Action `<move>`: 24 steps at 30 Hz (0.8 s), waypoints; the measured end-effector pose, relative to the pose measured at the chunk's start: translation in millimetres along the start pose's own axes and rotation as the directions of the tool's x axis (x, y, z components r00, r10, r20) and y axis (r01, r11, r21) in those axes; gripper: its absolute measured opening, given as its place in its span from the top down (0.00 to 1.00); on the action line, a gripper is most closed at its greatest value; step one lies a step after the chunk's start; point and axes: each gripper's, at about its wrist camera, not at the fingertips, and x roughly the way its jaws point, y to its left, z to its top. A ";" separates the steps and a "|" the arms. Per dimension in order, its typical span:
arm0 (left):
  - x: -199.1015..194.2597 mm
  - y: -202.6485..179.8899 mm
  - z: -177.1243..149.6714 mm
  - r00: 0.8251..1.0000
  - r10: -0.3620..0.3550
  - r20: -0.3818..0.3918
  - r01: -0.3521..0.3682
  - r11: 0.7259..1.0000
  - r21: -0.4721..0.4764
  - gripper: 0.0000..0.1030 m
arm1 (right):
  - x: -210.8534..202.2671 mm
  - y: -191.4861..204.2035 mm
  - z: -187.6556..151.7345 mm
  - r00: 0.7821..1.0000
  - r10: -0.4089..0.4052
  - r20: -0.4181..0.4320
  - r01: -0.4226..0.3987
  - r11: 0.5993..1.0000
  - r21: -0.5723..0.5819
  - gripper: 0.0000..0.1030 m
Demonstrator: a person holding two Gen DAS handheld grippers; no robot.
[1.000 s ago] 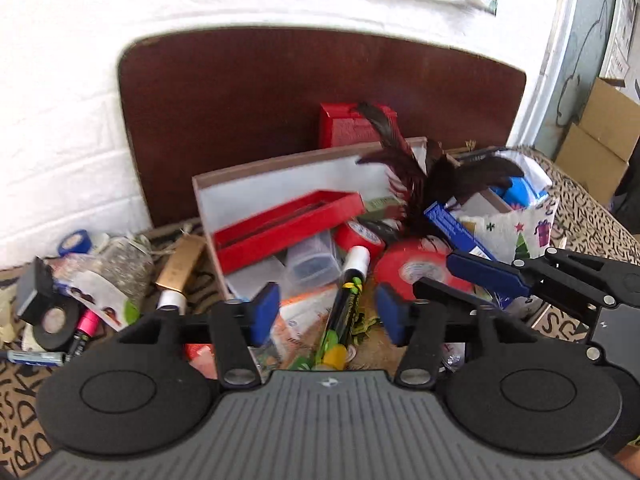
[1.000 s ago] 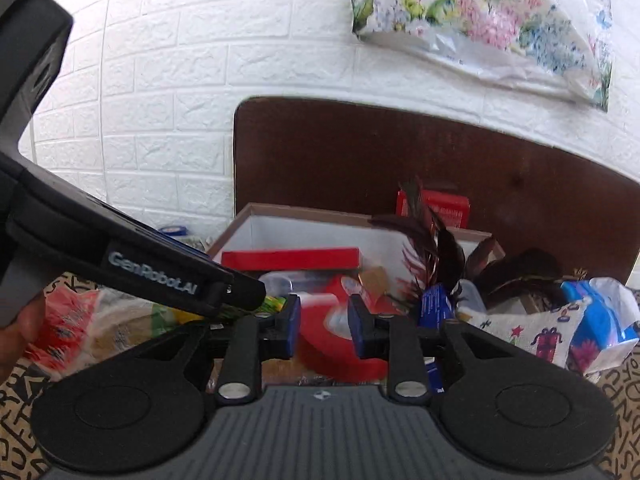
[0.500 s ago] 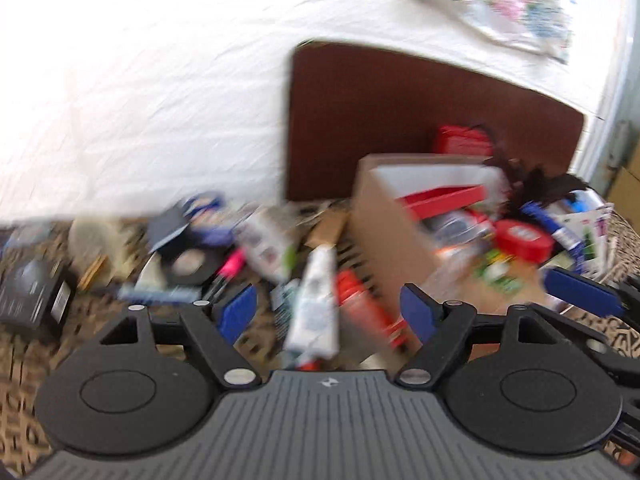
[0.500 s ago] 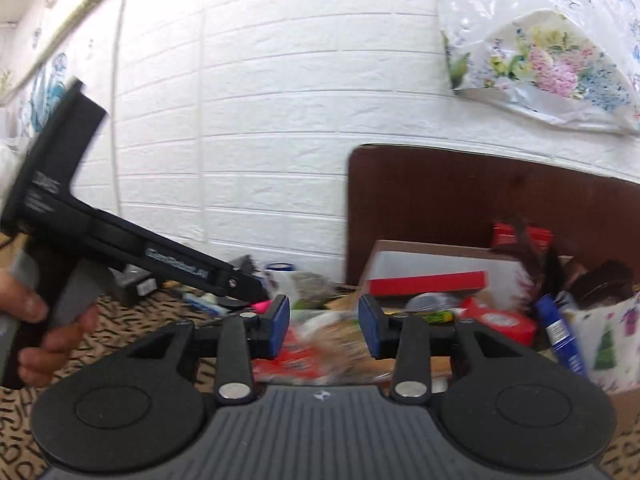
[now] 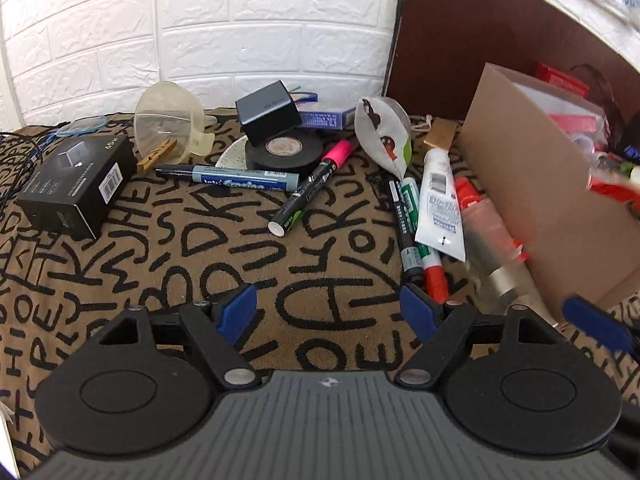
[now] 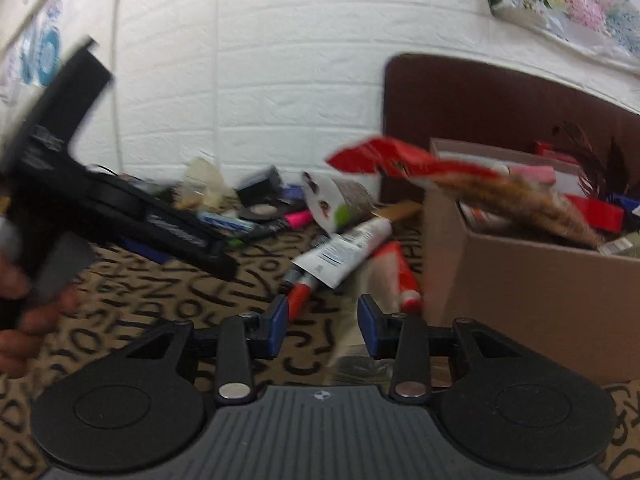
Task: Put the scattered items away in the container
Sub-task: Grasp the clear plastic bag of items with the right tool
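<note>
A cardboard box [image 5: 532,184] full of items stands at the right; it also shows in the right wrist view [image 6: 532,280]. Scattered on the patterned cloth [image 5: 180,248] to its left lie a white tube [image 5: 438,204], a green marker [image 5: 408,216], a red tube [image 5: 468,196], a pink marker [image 5: 312,184], a blue marker [image 5: 240,178], a black tape roll [image 5: 284,150] and a patterned pouch [image 5: 384,136]. My left gripper [image 5: 328,312] is open and empty above the cloth. My right gripper [image 6: 320,320] is open. A red and brown snack packet [image 6: 460,184], blurred, is in the air over the box edge.
A black box [image 5: 76,184], a clear funnel [image 5: 168,124] with a clothespin, a dark small box [image 5: 268,108] on the tape and a blue card pack [image 5: 320,118] lie at the back left. A white brick wall and a brown board stand behind.
My left gripper has swung left from over the box to the scattered items and opened wider. My right gripper has opened and drawn back; the snack packet has left it and is over the box.
</note>
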 end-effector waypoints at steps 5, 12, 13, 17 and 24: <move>5.5 8.1 -5.5 1.000 -0.015 -0.015 0.014 1.000 -0.023 0.22 | 28.5 10.9 -8.3 0.991 -0.127 -0.042 0.125 0.990 -0.061 0.64; 8.3 24.5 -7.0 0.999 -0.040 -0.023 0.039 0.996 -0.076 0.22 | 49.6 39.5 -13.7 0.961 -0.260 -0.095 0.239 0.952 -0.190 0.34; 7.8 26.3 -7.1 0.999 -0.048 -0.022 0.046 0.995 -0.085 0.22 | 51.2 40.5 -12.6 0.958 -0.270 -0.102 0.248 0.951 -0.185 0.33; 3.4 32.2 -8.3 0.998 -0.066 -0.007 0.065 0.993 -0.102 0.22 | 55.4 36.1 -5.6 0.955 -0.246 -0.164 0.240 0.969 -0.054 0.27; 0.5 46.4 -12.3 0.998 -0.062 0.019 0.064 0.990 -0.125 0.22 | 50.3 26.5 -9.5 0.972 -0.123 -0.198 0.138 0.988 0.063 0.07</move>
